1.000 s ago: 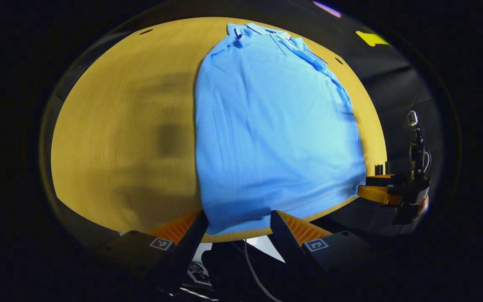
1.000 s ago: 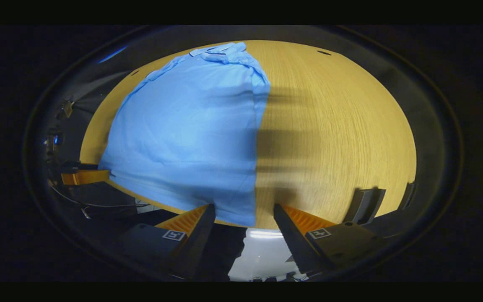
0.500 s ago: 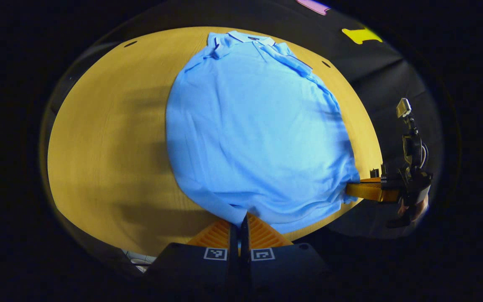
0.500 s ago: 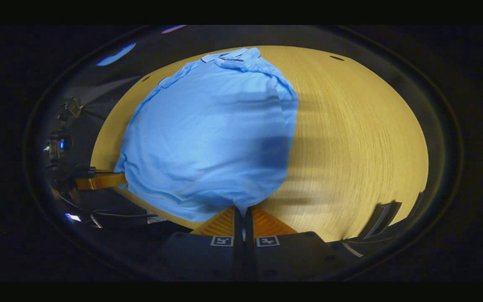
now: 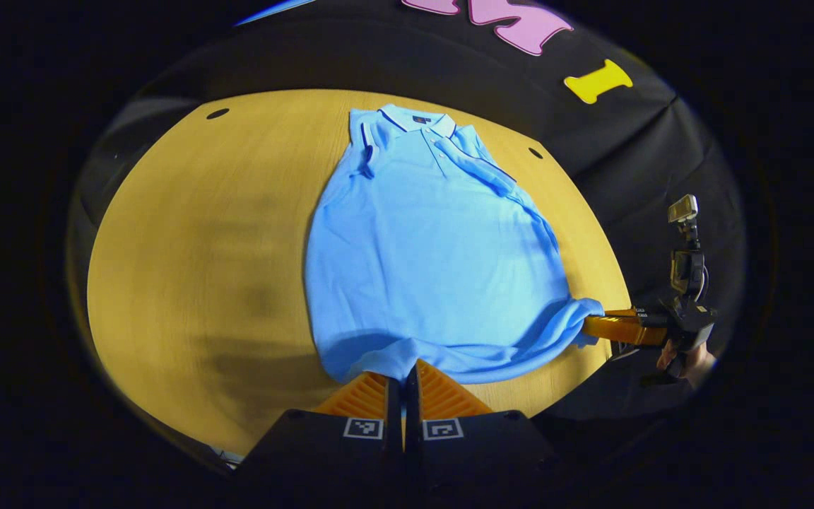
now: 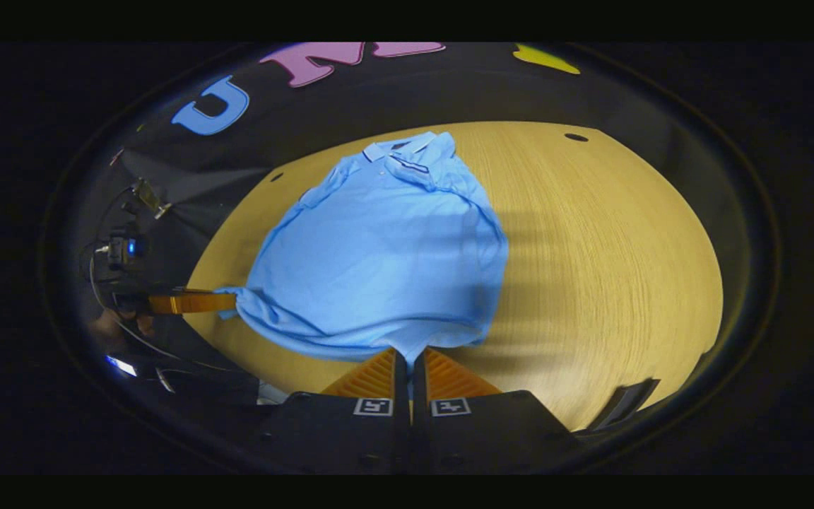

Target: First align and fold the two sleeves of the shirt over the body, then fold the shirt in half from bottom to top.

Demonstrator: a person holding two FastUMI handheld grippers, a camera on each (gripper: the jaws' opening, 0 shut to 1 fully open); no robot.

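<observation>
Both claws (image 5: 403, 369) (image 6: 410, 357) pinch the shirt (image 5: 428, 261) hem corners, shirt stretching ahead.

The shirt (image 5: 428, 261) is light blue all over. Its collar (image 5: 417, 121) has a thin dark stripe along the edge, and a small dark tag sits inside the neck. The table (image 5: 188, 247) is yellow-brown wood with fine lines running across it and a few small dark holes.
</observation>
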